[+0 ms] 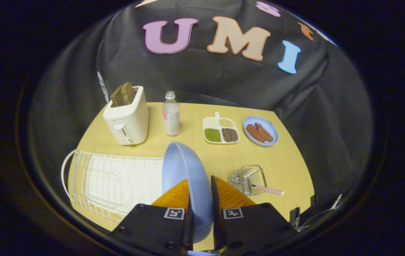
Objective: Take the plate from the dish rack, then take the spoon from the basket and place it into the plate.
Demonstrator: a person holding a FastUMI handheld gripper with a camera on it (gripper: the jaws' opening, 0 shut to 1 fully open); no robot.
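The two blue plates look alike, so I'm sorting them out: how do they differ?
The light blue plate between the fingers stands on edge, bare, clamped by the gripper beside the white wire dish rack. The small blue plate at the table's far side lies flat, holding brown food pieces. Both are round and blue.

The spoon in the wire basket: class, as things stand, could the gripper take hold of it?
Probably not yet. The gripper is shut on the blue plate, held upright between its fingers. The spoon lies unobstructed in the basket beside them, handle sticking out, but the plate must go down first.
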